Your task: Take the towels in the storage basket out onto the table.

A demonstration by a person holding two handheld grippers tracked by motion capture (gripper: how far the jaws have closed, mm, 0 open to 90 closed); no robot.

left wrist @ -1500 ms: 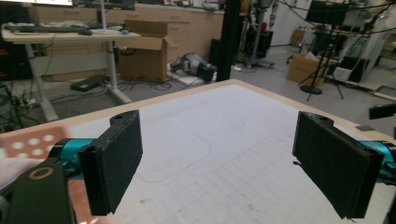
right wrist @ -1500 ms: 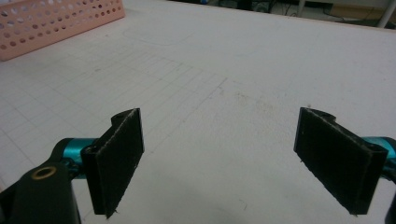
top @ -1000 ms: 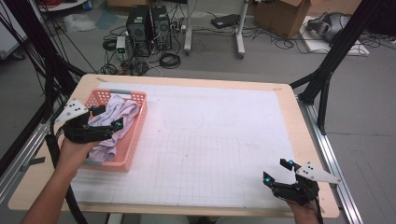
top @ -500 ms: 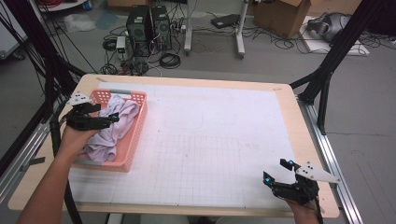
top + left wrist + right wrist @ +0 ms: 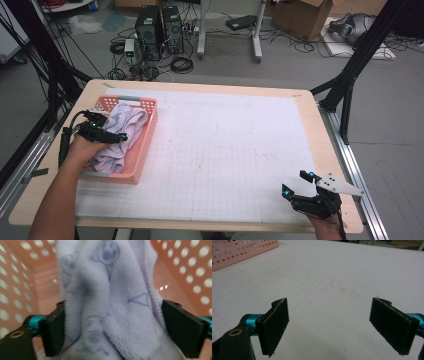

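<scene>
A pale lilac towel [image 5: 125, 131] with blue printed drawings lies bunched in a pink perforated basket [image 5: 146, 146] at the table's left. My left gripper [image 5: 116, 132] reaches into the basket from its left side. In the left gripper view its jaws stand wide apart, open, with a thick fold of the towel [image 5: 112, 295] between the pads [image 5: 53, 332]. My right gripper [image 5: 295, 183] hovers near the front right corner of the table. It is open, with bare white mat between its pads [image 5: 275, 325].
A white gridded mat [image 5: 235, 150] covers the wooden table [image 5: 320, 130]. The basket's wall [image 5: 237, 251] shows far off in the right gripper view. Computer towers [image 5: 160, 30], cables and boxes sit on the floor beyond the far edge. Black frame legs [image 5: 350, 85] stand at the right.
The left gripper has moved a little farther from the person and deeper into the towel, which has changed shape. The right gripper has stayed still.
</scene>
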